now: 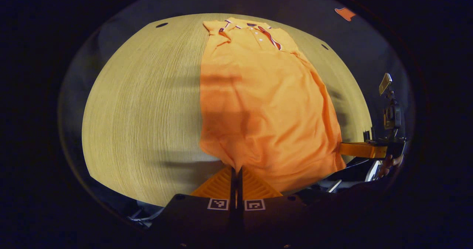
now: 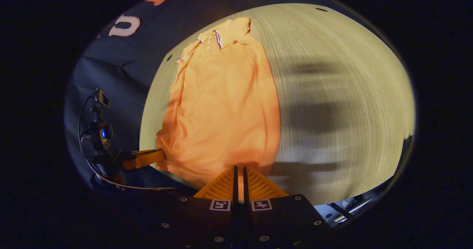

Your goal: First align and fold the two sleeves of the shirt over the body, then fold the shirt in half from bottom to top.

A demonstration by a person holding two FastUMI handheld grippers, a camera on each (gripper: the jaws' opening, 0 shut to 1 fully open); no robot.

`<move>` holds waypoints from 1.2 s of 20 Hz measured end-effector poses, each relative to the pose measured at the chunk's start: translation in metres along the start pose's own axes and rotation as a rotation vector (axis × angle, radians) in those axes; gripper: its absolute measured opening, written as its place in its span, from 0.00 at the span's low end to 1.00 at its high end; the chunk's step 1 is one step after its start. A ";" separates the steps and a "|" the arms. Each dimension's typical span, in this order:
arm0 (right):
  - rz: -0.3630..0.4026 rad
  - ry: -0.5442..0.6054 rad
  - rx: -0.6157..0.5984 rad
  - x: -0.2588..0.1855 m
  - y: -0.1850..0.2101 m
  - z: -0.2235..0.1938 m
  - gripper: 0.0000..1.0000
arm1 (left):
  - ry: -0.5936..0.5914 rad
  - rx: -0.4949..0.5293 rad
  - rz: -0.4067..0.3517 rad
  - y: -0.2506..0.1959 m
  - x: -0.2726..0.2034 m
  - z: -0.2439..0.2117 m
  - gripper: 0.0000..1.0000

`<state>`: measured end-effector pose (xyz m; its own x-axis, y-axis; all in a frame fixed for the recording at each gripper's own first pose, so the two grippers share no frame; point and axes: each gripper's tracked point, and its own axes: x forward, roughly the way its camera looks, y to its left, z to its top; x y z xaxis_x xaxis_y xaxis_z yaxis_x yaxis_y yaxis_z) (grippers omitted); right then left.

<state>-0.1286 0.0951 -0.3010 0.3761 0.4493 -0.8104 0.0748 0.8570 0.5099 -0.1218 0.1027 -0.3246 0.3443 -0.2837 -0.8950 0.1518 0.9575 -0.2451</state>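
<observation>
The orange polo shirt lies lengthwise on the light wooden table, collar at the far end, sleeves already tucked over the body. At the shirt's near hem, the left gripper is clamped on one corner and the right gripper on the other, each with its fingers pressed together on the cloth. The bottom-to-top fold looks about to begin. The risk I see is uneven lifting: if one corner rises or travels ahead of the other, the hem lands crooked on the collar, or the tucked sleeves slide back out.
</observation>
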 end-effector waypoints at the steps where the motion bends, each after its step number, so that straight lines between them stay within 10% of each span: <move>1: -0.005 -0.005 -0.001 0.000 -0.001 0.003 0.06 | -0.009 0.000 -0.007 -0.001 -0.001 0.004 0.01; 6: -0.174 0.068 -0.118 -0.007 -0.035 -0.019 0.06 | 0.009 0.036 0.023 0.006 0.004 -0.006 0.01; 10: -0.255 0.037 -0.207 -0.005 -0.033 -0.030 0.83 | 0.022 0.026 0.032 0.010 0.005 -0.013 0.01; 14: -0.405 0.100 -0.505 0.001 -0.031 -0.043 0.88 | 0.039 0.034 0.044 0.012 0.005 -0.016 0.01; 15: -0.401 0.093 -0.504 0.003 -0.027 -0.044 0.87 | 0.042 0.047 0.052 0.012 0.004 -0.016 0.01; 17: -0.417 0.047 -0.377 0.004 -0.031 -0.036 0.48 | 0.043 0.064 0.054 0.013 0.003 -0.016 0.01; 21: -0.209 -0.039 -0.011 0.009 -0.022 -0.028 0.01 | 0.038 0.071 0.037 0.011 0.000 -0.014 0.01; 24: -0.095 -0.025 0.024 0.003 -0.008 -0.019 0.01 | 0.012 0.067 0.023 0.010 -0.004 -0.005 0.01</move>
<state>-0.1454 0.0944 -0.3135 0.3894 0.3598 -0.8479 0.1331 0.8889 0.4383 -0.1259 0.1132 -0.3250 0.3372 -0.2606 -0.9047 0.2056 0.9581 -0.1994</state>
